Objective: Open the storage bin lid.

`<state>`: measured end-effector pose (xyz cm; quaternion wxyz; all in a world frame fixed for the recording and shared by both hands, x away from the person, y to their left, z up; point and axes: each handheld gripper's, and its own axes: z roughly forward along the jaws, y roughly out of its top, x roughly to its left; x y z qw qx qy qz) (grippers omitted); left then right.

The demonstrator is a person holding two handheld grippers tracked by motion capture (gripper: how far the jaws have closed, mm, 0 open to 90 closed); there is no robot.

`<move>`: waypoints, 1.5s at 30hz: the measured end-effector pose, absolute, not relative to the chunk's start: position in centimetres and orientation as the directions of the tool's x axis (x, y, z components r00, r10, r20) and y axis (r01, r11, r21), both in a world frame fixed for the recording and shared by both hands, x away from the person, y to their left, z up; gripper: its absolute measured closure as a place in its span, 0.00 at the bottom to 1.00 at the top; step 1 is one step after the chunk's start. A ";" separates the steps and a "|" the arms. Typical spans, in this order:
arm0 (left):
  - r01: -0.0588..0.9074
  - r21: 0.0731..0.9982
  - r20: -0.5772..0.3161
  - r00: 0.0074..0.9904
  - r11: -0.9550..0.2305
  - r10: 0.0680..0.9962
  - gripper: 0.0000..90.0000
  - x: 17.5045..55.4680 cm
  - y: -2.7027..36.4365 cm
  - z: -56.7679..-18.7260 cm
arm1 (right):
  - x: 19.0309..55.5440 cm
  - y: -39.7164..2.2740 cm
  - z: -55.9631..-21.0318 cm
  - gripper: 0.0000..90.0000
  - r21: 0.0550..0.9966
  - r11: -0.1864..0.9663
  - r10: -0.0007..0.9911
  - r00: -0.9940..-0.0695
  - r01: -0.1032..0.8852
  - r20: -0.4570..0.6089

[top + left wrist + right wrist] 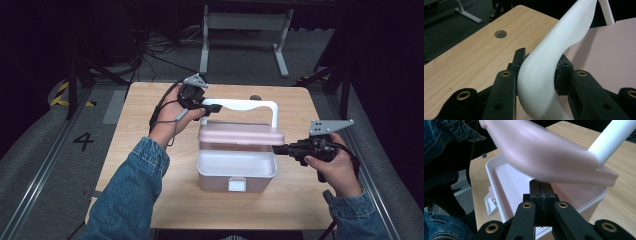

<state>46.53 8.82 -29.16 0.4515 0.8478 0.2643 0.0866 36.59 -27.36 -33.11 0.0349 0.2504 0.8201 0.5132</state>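
Pink storage box [236, 172] at the middle of the desk [145, 150], lid [241, 134] partly raised. The left claw [212, 108] is clenched on the white carrying handle [240, 105] at its left bend, the jaws pressing it from both sides in the left gripper view [541, 75]; the right claw [278, 149] has its jaws pressed together with nothing between them, the tips set under the right edge of the lid, just above the box rim (whether they touch the lid cannot be told). Progress, as judged: the front latch [237, 184] hangs free and the lid stands clear of the rim at the front, so unfastening is done and opening is part-way; what is left is to swing the lid fully back or bring it down shut, the direction not being readable from this moment.

Appearance: body pale pink with a whitish rim [499, 170] and a bare interior; lid a deeper matt pink [544, 157], smooth, with rounded corners; handle a thick white bar, smoothly curved, reaching to both ends of the lid; desk of light wood with a round cable hole [500, 34].
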 end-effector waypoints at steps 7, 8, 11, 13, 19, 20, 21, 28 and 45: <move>0.366 0.813 -0.092 0.849 -0.453 0.521 0.69 46.1 9.0 -29.1 | 36.6 -27.5 -33.1 1.00 0.863 0.331 0.440 -0.871 0.383 0.218; 0.366 0.814 -0.092 0.848 -0.452 0.522 0.65 46.0 9.0 -29.1 | 36.6 -27.4 -33.1 1.00 0.862 0.331 0.440 -0.871 0.383 0.218; 0.349 0.812 -0.057 0.845 -0.468 0.531 0.49 45.8 9.1 -29.2 | 36.6 -27.4 -33.1 1.00 0.862 0.332 0.440 -0.871 0.384 0.218; 0.339 0.815 -0.043 0.844 -0.470 0.534 0.40 45.5 9.2 -29.1 | 36.6 -27.4 -33.1 1.00 0.862 0.332 0.439 -0.871 0.384 0.219; 0.306 0.842 -0.024 0.844 -0.445 0.535 0.33 44.4 10.4 -28.1 | 36.7 -27.4 -32.9 1.00 0.866 0.327 0.432 -0.875 0.377 0.218; 0.303 0.846 -0.021 0.842 -0.439 0.539 0.33 44.1 10.7 -27.8 | 36.7 -27.4 -32.9 1.00 0.867 0.326 0.430 -0.876 0.376 0.218; 0.299 0.850 -0.020 0.841 -0.433 0.541 0.33 43.8 11.0 -27.5 | 36.7 -27.4 -32.9 1.00 0.868 0.326 0.429 -0.877 0.374 0.217; 0.282 0.860 -0.001 0.834 -0.425 0.551 0.33 42.1 12.7 -26.6 | 36.8 -27.3 -32.6 1.00 0.877 0.312 0.433 -0.876 0.366 0.212; 0.322 0.824 0.008 0.816 -0.466 0.579 0.34 38.7 15.6 -29.3 | 37.6 -27.0 -31.8 1.00 0.901 0.261 0.421 -0.881 0.346 0.217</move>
